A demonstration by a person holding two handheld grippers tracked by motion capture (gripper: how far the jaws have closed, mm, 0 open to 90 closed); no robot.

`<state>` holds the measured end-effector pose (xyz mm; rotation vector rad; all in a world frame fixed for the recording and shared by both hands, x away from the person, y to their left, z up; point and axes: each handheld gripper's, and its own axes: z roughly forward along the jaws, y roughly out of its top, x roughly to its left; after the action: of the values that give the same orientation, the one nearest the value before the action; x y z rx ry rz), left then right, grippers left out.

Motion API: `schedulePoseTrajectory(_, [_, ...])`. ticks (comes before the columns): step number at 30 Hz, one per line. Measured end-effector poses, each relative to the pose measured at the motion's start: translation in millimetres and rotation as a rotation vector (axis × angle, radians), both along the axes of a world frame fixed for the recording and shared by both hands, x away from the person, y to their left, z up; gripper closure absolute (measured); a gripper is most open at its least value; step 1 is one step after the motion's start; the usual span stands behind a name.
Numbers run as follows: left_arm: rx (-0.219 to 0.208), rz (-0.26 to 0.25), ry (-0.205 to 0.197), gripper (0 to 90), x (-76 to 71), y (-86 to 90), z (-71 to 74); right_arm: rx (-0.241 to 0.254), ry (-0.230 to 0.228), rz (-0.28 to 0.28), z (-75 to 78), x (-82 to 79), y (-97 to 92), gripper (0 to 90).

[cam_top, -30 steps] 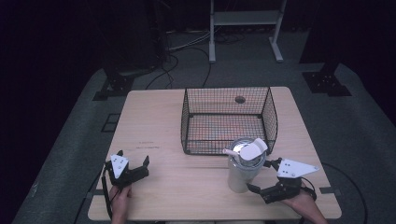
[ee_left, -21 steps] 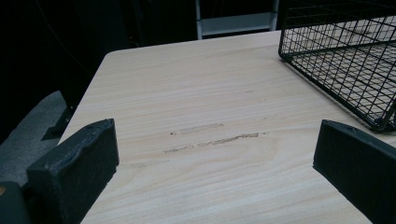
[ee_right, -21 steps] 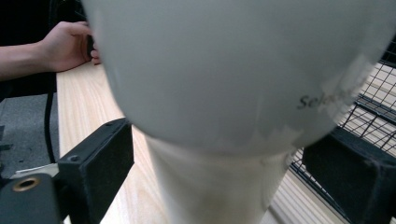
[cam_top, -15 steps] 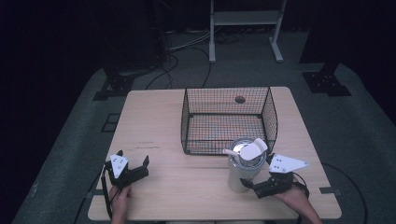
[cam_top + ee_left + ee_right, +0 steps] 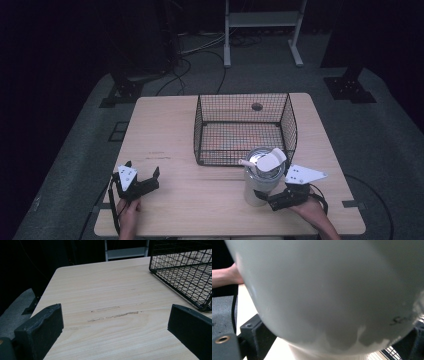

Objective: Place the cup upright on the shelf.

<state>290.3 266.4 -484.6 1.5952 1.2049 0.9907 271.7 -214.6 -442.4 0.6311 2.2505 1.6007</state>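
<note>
Item: white tumbler (image 5: 262, 177), just front of wire basket (image 5: 243, 127). Right gripper (image 5: 278, 198) has closed in, jaws now pinching it (lift likely). Left gripper (image 5: 142, 181) jaws spread, idle on worktop (image 5: 200, 195).

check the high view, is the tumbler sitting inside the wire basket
No, the tumbler stands on the table just outside the wire basket, by its near right corner.

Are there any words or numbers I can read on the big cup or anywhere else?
None can be read for sure.
Dark scribble low on the white tumbler: too blurred to read.
Table: just scuff marks, no letters.
Wire basket: no label seen.
</note>
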Motion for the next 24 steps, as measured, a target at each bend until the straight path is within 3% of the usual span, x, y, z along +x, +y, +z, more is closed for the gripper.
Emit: schedulePoseTrajectory(24, [-0.002, -0.001, 0.000, 0.0, 0.1, 0.5, 0.1, 0.061, -0.039, 0.000, -7.5, -0.6, -1.0, 7.8])
